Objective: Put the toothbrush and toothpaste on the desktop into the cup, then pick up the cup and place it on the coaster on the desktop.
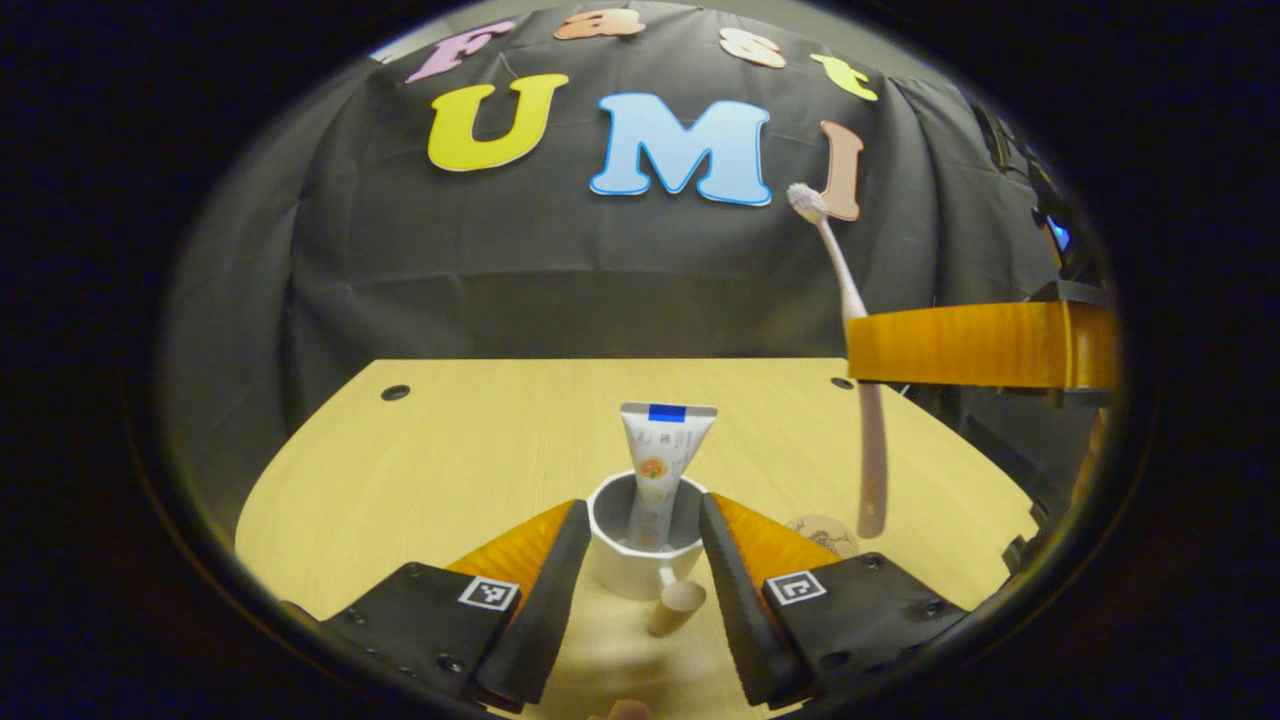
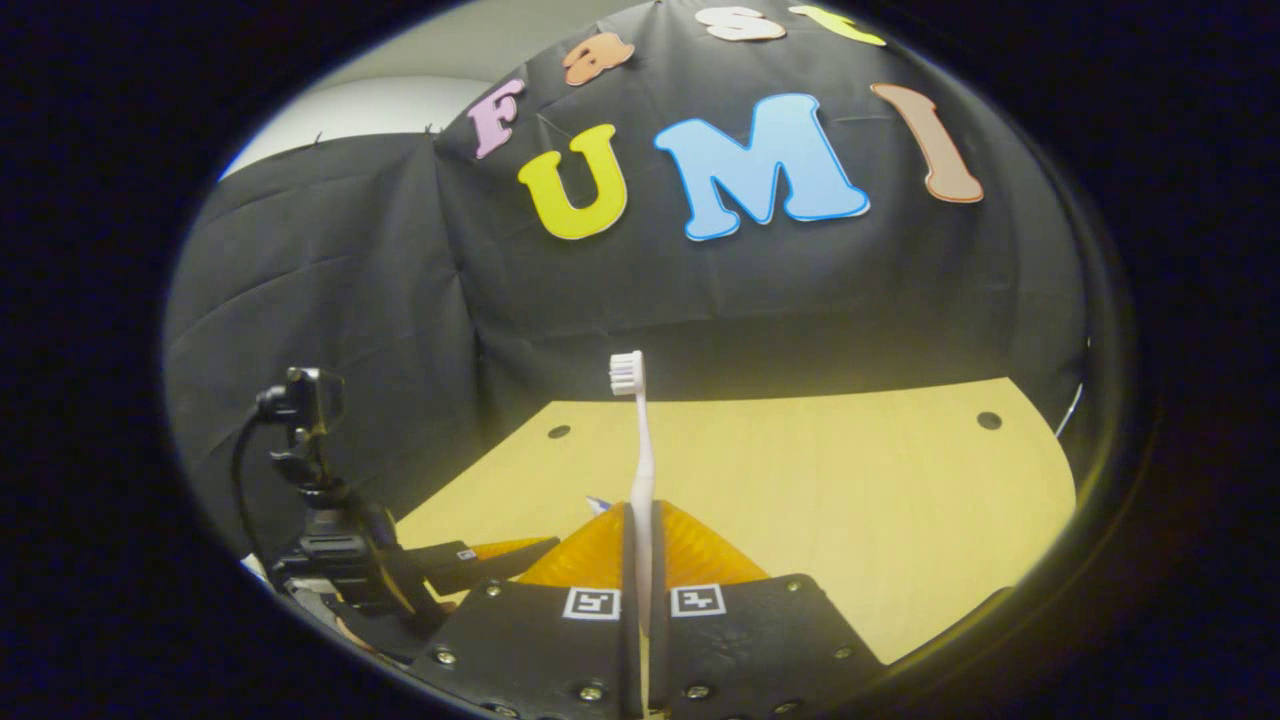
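light wood desktop (image 1: 450,450), black cloth wall (image 1: 400,250) behind.

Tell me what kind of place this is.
Probably a staged recording booth, not a real bathroom: black cloth wall behind a bare wooden desktop, with only a cup, toothpaste, toothbrush and coaster as props.

Left gripper (image 1: 645,545), black with orange fingers, sits low over the desktop with jaws spread either side of the white cup (image 1: 640,560), not pressing it; right gripper (image 2: 640,590) is raised, fingers clamped on the upright pink toothbrush (image 2: 640,470).
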A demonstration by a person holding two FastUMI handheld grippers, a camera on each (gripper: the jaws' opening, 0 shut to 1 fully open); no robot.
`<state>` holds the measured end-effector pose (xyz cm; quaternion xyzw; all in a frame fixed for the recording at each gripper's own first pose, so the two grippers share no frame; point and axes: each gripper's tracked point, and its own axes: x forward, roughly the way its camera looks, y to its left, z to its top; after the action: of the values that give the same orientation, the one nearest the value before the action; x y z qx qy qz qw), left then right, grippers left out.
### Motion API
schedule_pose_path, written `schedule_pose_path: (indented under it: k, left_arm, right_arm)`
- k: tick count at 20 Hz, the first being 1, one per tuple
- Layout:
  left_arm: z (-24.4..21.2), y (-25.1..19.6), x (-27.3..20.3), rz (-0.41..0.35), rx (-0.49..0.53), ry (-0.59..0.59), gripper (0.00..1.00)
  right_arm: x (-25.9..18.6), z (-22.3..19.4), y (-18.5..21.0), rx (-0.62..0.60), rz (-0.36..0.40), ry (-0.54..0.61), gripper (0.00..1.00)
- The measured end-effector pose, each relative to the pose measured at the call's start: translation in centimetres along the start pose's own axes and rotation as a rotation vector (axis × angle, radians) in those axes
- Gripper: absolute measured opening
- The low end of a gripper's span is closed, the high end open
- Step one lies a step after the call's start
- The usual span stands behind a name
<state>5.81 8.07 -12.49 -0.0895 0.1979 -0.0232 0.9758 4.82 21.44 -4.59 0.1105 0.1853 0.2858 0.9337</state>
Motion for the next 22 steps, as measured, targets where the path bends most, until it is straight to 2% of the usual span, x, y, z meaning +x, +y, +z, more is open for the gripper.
schedule_pose_path:
  k: [2,5,13,17,19,20,22]
  left_arm:
    - [-0.6,0.5,-1.2,0.002,-0.028,0.019,0.77]
    - [-1.9,1.0,-2.8,0.005,-0.064,0.053,0.86]
    - [-4.6,1.2,-4.4,0.004,-0.127,0.126,0.87]
    - [-5.2,0.2,-4.8,-0.025,-0.146,0.152,0.87]
    - [-5.7,0.0,-4.6,-0.035,-0.147,0.159,0.84]
    - [-5.6,-0.3,-4.6,-0.038,-0.146,0.159,0.86]
    - [-5.2,-0.7,-4.3,-0.048,-0.149,0.160,0.86]
  right_arm:
    - [1.6,0.2,1.1,-0.019,0.033,-0.013,0.04]
    - [3.8,0.3,2.4,-0.061,0.067,-0.029,0.04]
    - [8.3,-0.9,4.2,-0.201,0.068,-0.029,0.04]
    - [9.1,-2.0,3.9,-0.208,0.065,-0.004,0.06]
    - [8.8,-1.8,3.7,-0.207,0.056,-0.002,0.07]
    - [8.7,-1.9,3.5,-0.211,0.050,-0.004,0.07]
    - [8.7,-1.8,3.4,-0.216,0.044,-0.002,0.13]
